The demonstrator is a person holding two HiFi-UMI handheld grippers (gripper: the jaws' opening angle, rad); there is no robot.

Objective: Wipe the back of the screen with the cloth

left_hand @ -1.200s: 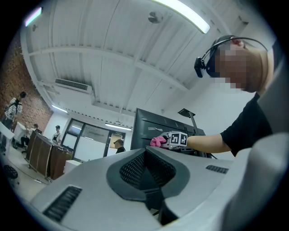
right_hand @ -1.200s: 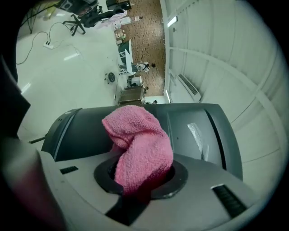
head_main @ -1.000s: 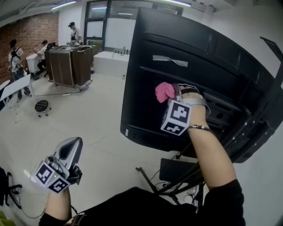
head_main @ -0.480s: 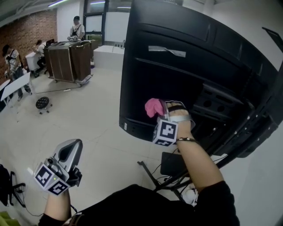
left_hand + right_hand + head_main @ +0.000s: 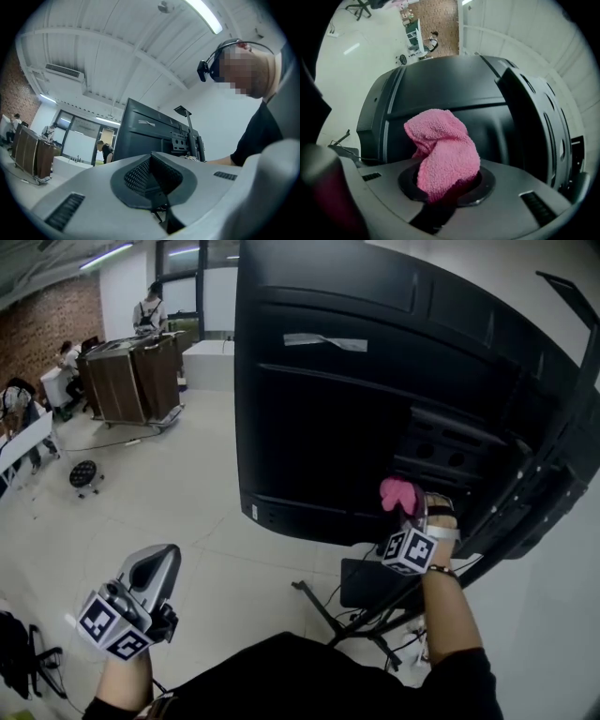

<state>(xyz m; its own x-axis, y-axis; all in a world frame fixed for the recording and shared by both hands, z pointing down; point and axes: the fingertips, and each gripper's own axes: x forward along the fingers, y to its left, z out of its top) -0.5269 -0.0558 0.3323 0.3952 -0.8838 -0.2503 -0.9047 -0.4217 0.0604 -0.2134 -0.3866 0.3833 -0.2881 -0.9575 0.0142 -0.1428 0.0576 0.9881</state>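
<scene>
The screen's black back panel [image 5: 337,418] fills the upper middle of the head view, mounted on a black stand. My right gripper [image 5: 405,512] is shut on a pink cloth [image 5: 397,493], held against the panel's lower right near the mount bracket [image 5: 450,451]. In the right gripper view the pink cloth [image 5: 443,157] bulges out of the jaws in front of the black panel [image 5: 440,93]. My left gripper [image 5: 150,573] hangs low at the left, away from the screen, shut with nothing in it; the left gripper view shows its jaws closed together and the screen [image 5: 145,136] far off.
The stand's black legs [image 5: 323,606] and cables spread over the white floor below the screen. A brown cabinet [image 5: 127,381] and people stand at the far left. A white wall lies to the right of the screen.
My right gripper has carried the pink cloth down and to the right across the panel, from the middle to the lower right by the mount. The left gripper has barely moved.
</scene>
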